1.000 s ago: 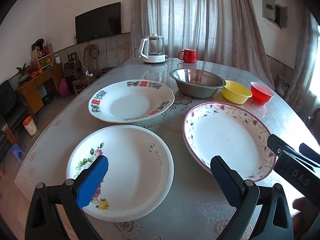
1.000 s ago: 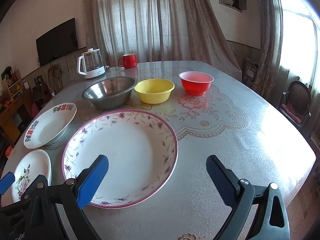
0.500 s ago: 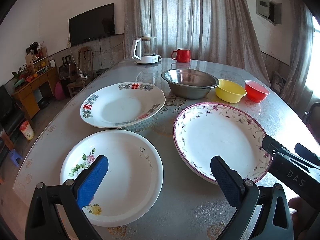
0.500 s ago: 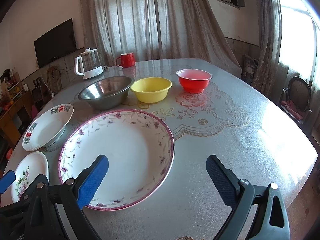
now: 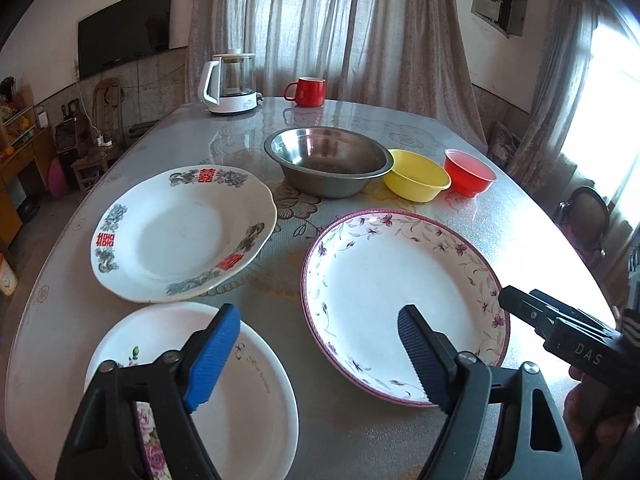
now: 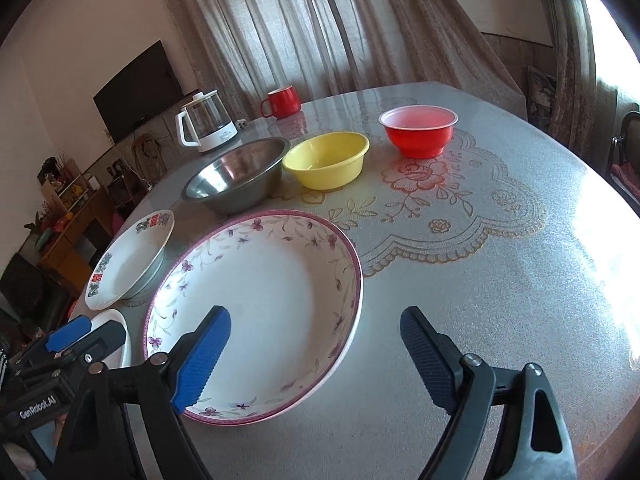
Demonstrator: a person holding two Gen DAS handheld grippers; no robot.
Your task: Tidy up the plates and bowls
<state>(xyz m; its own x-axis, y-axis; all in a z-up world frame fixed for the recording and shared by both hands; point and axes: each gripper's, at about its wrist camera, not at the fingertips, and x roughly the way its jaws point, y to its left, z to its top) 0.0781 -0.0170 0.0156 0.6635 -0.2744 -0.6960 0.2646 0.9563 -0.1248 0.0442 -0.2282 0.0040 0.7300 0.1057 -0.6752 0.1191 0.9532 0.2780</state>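
Note:
Three plates lie on the table: a purple-rimmed flowered plate point(image 5: 400, 292) point(image 6: 260, 300), a plate with red characters point(image 5: 180, 236) point(image 6: 128, 256), and a rose-patterned plate point(image 5: 224, 392) nearest me on the left. Behind them stand a steel bowl point(image 5: 326, 160) point(image 6: 236, 176), a yellow bowl point(image 5: 416, 180) point(image 6: 326, 158) and a red bowl point(image 5: 468, 170) point(image 6: 418, 128). My left gripper point(image 5: 320, 356) hovers over the gap between the rose plate and the purple-rimmed plate; its jaws are closing with nothing between them. My right gripper point(image 6: 316, 356) hangs over the purple-rimmed plate's near right edge, jaws closing, holding nothing.
A glass kettle point(image 5: 230, 84) and a red mug point(image 5: 306, 90) stand at the table's far end. Bare lace-patterned tabletop point(image 6: 500, 240) spreads to the right of the plates. A chair point(image 5: 588, 220) stands off the right edge.
Both grippers' jaws have narrowed. Both views have swung: the plates now sit lower and nearer in the left view, and the bowls look closer in the right view.

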